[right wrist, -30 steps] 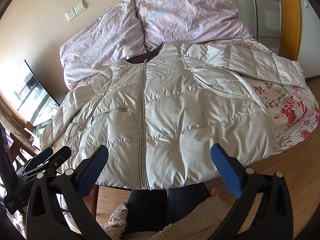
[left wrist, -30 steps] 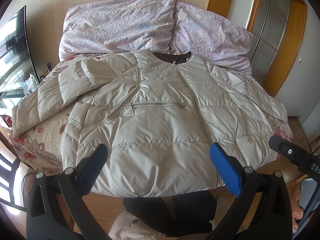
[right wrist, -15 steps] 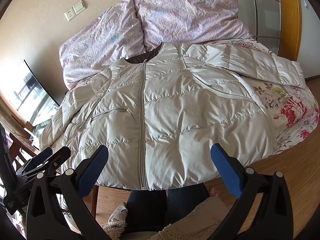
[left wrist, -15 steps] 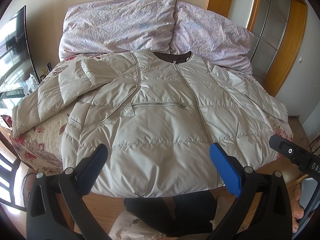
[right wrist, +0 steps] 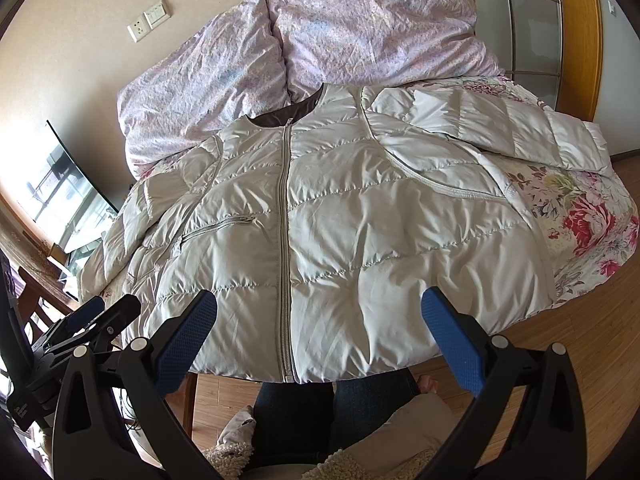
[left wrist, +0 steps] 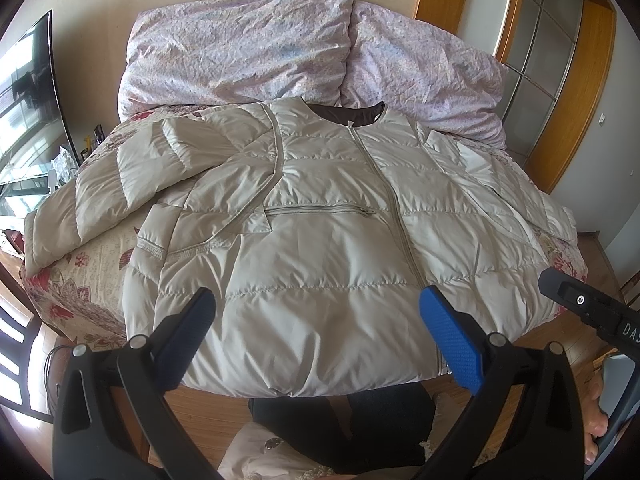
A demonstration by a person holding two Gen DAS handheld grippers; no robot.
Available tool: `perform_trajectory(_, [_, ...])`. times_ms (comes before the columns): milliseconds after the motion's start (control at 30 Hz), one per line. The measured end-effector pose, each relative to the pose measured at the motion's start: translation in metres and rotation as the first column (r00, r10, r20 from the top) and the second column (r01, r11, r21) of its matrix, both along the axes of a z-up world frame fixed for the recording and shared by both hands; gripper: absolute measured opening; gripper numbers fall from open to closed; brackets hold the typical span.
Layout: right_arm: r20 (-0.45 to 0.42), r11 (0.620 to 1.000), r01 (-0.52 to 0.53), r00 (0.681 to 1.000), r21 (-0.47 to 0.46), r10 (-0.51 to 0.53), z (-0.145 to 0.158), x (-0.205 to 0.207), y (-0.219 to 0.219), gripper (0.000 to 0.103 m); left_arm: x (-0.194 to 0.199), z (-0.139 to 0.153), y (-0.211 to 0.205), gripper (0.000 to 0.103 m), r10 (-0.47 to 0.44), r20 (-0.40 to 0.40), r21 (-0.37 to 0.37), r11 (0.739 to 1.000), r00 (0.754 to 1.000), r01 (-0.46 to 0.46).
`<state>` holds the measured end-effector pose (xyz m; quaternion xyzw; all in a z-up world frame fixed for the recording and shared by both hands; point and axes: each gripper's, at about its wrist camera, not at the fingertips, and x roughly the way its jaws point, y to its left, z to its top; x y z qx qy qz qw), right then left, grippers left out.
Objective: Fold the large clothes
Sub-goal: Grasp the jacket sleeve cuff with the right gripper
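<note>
The pale beige quilted puffer jacket [left wrist: 320,240] lies zipped and flat across the floral-sheeted bed [right wrist: 592,224], filling mid-frame, while the left gripper [left wrist: 316,332] and right gripper [right wrist: 320,328] hover released at its hem (touching nothing), so slippery, puffy fabric could escape a shallow pinch.

You're facing a beige wall [right wrist: 80,20] w/ a socket & switch plate [right wrist: 149,19]. Wood-framed frosted glass doors [left wrist: 536,40] at right, wood floor [right wrist: 580,340] below, bright window [left wrist: 16,92] at left, two lilac pillows [left wrist: 240,44] on the floral-sheeted bed [right wrist: 588,224].
</note>
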<state>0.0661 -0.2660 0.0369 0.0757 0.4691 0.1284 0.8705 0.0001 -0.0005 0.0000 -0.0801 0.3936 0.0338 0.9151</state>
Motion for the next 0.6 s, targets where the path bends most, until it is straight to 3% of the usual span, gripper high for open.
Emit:
perform_trajectory(200, [0.007,0.998,0.062,0.998,-0.006,-0.062,-0.013,0.015,-0.012,0.102,0.010,-0.008,0.009,0.101,0.004,-0.009,0.004,1.000,1.000,-0.004])
perform_trajectory(333, [0.058,0.985,0.173,0.983,-0.025,-0.172,-0.020,0.033,-0.038,0.102,0.022,-0.017,0.013,0.101,0.009,-0.033,0.001,1.000,0.999,-0.009])
perform_trajectory(500, [0.101,0.950,0.306,0.949,-0.059,-0.299,-0.033,0.066,-0.089,0.102,0.037,-0.026,0.019,0.101,0.008,-0.059,-0.033,0.999,0.998,-0.010])
perform_trajectory(600, [0.078,0.910,0.413,0.909,-0.030,-0.410,-0.040,0.087,-0.130,0.102,0.049,-0.033,0.026,0.101,-0.011,-0.078,-0.082,0.997,0.997,0.005])
